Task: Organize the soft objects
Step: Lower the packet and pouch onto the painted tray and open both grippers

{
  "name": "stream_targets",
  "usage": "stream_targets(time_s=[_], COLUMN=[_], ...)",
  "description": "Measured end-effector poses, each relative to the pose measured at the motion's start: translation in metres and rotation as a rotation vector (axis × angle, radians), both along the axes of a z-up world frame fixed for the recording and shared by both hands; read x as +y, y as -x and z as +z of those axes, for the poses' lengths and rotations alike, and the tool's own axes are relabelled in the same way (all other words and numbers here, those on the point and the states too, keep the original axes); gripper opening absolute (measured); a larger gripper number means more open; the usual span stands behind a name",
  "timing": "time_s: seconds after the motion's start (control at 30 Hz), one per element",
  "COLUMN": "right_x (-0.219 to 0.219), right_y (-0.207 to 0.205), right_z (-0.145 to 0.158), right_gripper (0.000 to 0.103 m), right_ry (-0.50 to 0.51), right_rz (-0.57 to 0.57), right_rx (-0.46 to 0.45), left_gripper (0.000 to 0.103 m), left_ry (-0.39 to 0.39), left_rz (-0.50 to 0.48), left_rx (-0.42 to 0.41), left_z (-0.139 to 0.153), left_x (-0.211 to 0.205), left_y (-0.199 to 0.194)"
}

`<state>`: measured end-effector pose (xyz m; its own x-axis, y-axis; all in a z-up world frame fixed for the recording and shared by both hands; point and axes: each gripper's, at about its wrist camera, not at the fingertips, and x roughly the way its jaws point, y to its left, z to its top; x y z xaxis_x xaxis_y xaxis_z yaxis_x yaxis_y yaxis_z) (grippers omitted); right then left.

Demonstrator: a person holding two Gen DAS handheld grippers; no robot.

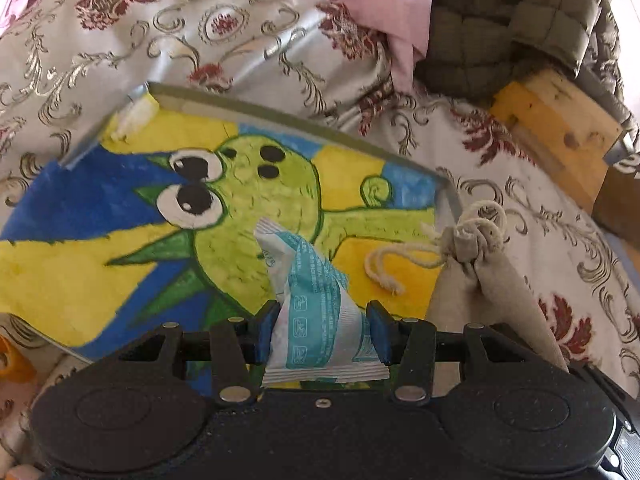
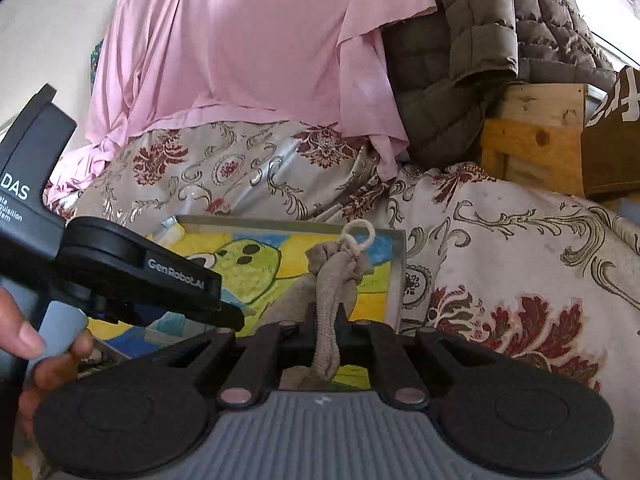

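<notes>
Clamped between the blue pads of the left hand-held gripper point(image 1: 322, 330) is a white and teal packet point(image 1: 316, 312), held above a tray point(image 1: 280, 110) painted with a green cartoon creature. Just right of it, the right hand-held gripper point(image 2: 326, 320) pinches a beige drawstring bag point(image 2: 332, 280) over the tray's right edge. Patterned bedding point(image 1: 520, 184) lies around the tray; a pink cloth point(image 2: 248, 48), quilted jacket point(image 2: 472, 40) and wooden crate point(image 2: 532, 148) crowd the far side.

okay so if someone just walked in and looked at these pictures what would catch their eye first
Probably the bright cartoon frog painting lying flat on the flowery bedspread. Over it, the left gripper pinches a teal-and-white packet, and the right gripper pinches a beige drawstring pouch. Behind, a pink cloth drapes beside a quilted jacket.
</notes>
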<state>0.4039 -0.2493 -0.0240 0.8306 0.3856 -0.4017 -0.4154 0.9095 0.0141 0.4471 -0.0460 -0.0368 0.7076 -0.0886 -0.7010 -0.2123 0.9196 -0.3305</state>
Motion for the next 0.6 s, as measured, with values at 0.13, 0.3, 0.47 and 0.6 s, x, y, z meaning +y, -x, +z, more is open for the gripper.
stream_targets(time_s=[0.13,0.3,0.47,0.6], right_x=[0.002,0.006,0.009,0.007], right_y=[0.000,0.000,0.006,0.012], right_z=[-0.003,-0.006,-0.004,0.004], right_gripper=[0.010,0.031,0.060,0.079], right_ry=[0.019,0.057,0.083,0.066], right_rz=[-0.005,-0.013,-0.017,-0.041], right_rx=[0.011,0.012,-0.021,-0.051], left_gripper=[0.051,0.076,0.088,0.095], left_ry=[-0.011,-0.028,-0.048,-0.067], left_rz=[0.013,0.051,0.083,0.096], left_rx=[0.017,0.002,-0.029,-0.062], left_z=[-0.002,0.000,0.005,0.017], left_x=[-0.002,0.002,0.006,0.010], left_y=[0.000,0.010,0.022,0.036])
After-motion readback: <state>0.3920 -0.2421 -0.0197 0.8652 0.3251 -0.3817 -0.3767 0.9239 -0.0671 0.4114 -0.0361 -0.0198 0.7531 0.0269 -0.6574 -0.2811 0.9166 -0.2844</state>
